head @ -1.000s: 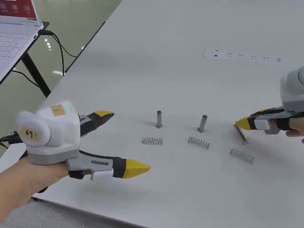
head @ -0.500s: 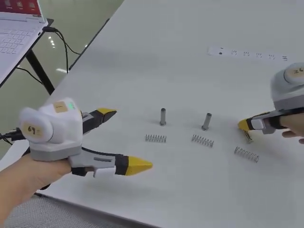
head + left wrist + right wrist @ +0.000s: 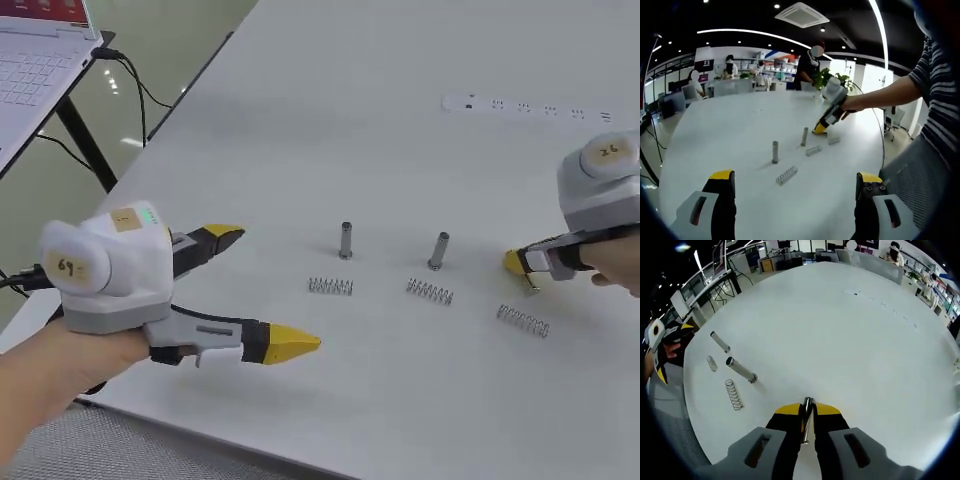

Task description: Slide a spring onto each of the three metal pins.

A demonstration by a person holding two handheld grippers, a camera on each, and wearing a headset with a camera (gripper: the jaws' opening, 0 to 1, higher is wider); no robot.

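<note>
Two metal pins stand upright on the white table (image 3: 330,120): a left pin (image 3: 346,241) and a middle pin (image 3: 439,251). My right gripper (image 3: 520,268) is shut on the third pin (image 3: 530,284), holding it tilted just above the table; in the right gripper view that pin (image 3: 805,416) sticks out between the closed yellow tips of the right gripper (image 3: 806,407). Three springs lie flat in a row: left spring (image 3: 330,286), middle spring (image 3: 430,291), right spring (image 3: 523,321). My left gripper (image 3: 262,290) hovers wide open at the near left, holding nothing, its jaws far apart in the left gripper view (image 3: 795,176).
A white power strip (image 3: 525,108) lies at the far right of the table. A laptop (image 3: 30,50) sits on a stand beyond the table's left edge, with black cables (image 3: 140,85) hanging near it. People stand and sit at the room's far side (image 3: 810,65).
My right gripper has rolled more upright and drawn the pin's lower end closer under its tips. The left gripper has barely moved. The head camera shifted slightly.
</note>
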